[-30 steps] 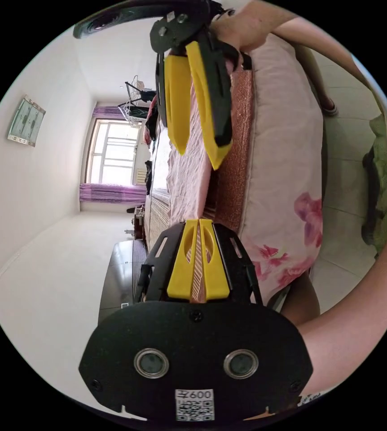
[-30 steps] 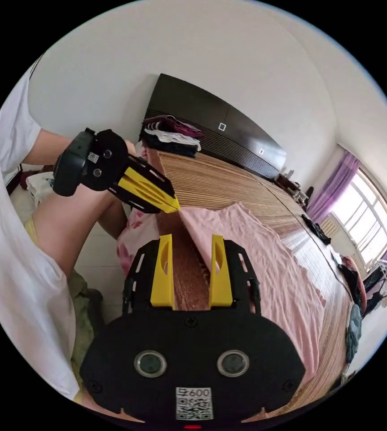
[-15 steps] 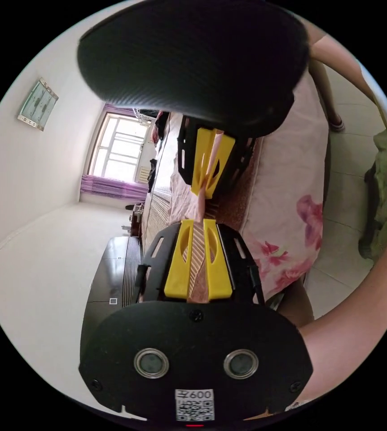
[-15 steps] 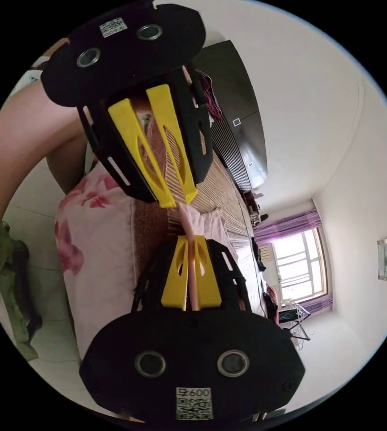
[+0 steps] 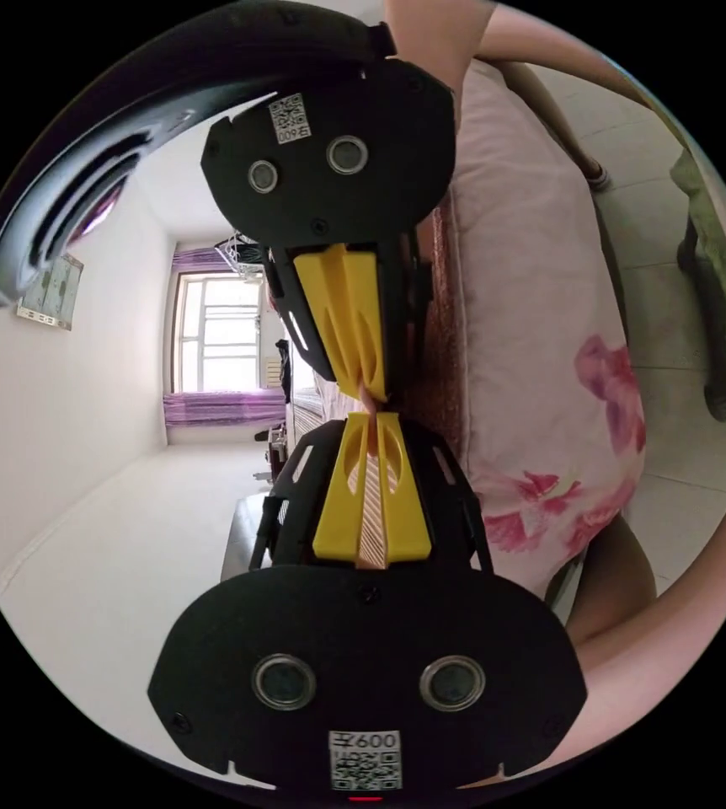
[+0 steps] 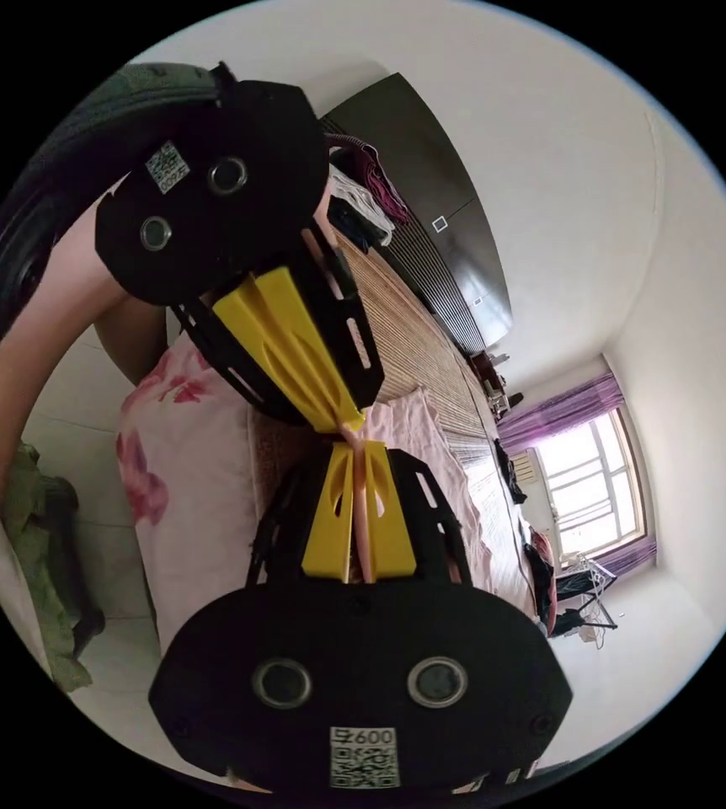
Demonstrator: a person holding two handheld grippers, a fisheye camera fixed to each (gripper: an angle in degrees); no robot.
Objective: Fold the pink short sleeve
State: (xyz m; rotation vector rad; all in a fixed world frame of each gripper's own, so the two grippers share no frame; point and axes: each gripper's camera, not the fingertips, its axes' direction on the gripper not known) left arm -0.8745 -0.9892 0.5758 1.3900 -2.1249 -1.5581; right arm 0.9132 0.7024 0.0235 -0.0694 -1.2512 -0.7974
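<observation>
The left gripper point(image 5: 371, 419) is pointing toward 12 o'clock in the left gripper view, its two yellow jaws pressed together on a thin edge of the pink short sleeve point(image 6: 430, 438). The right gripper point(image 6: 356, 451) is doing the same in the right gripper view: both jaws are closing flat against a narrow strip of pink cloth running up between them. Each tool is also appearing in the other's view, tip to tip, so the two pinch points are sitting almost touching.

This placement suggests a fold in progress: two points on the garment's near edge are being brought together or regripped close to each other, with the cloth between them slack. Which step of the fold this is cannot be told.

The rest of the garment is lying spread on the slatted bed mat point(image 6: 418, 337), extending from the jaws toward 4 o'clock in the right gripper view. The floral mattress side point(image 5: 540, 371) is occupying the 3 o'clock area of the left gripper view, which places both tools at the bed's edge.

Regarding markings: each gripper body is carrying a white sticker point(image 5: 365, 758) with a square code and a short printed code above it; these are not being transcribed. A framed wall panel point(image 5: 50, 291) at 9 o'clock is too small to read.
</observation>
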